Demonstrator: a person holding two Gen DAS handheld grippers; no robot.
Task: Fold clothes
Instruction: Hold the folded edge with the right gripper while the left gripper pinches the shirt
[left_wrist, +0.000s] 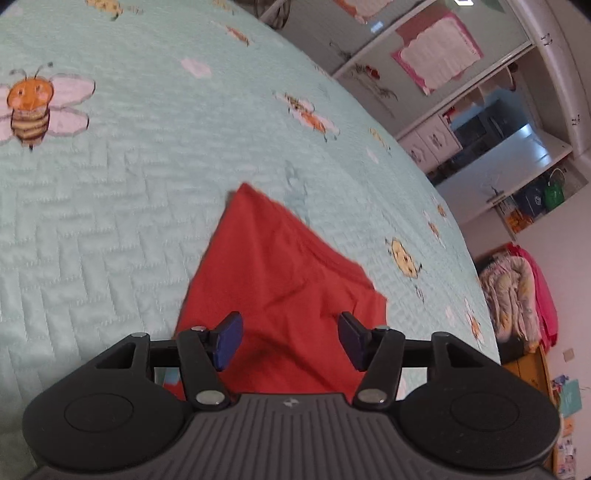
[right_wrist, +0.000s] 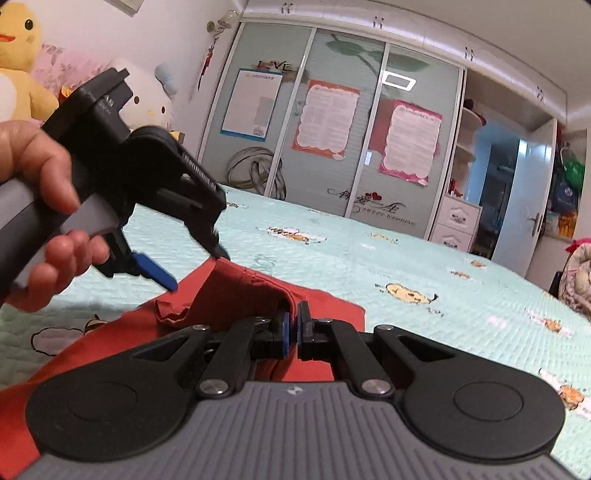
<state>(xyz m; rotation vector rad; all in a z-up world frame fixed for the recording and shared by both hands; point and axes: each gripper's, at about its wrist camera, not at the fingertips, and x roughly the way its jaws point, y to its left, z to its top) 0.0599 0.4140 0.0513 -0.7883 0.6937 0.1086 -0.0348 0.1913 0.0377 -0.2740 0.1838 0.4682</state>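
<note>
So my right gripper (right_wrist: 293, 328) has its jaws pinched tight on a hemmed edge of the red garment (left_wrist: 280, 280), lifting it off the bed (left_wrist: 110, 206). My left gripper (left_wrist: 290, 338) hangs just above the cloth, jaws wide apart and holding nothing. The garment runs straight ahead of the left one. It's soft, matte knit with creases, on a quilted mint cover.

Left gripper (left_wrist: 290, 339), hand-held (right_wrist: 40, 206): 2 fingers spread wide, tilted downward; right gripper (right_wrist: 293, 328): fingers pinched together on cloth.
</note>
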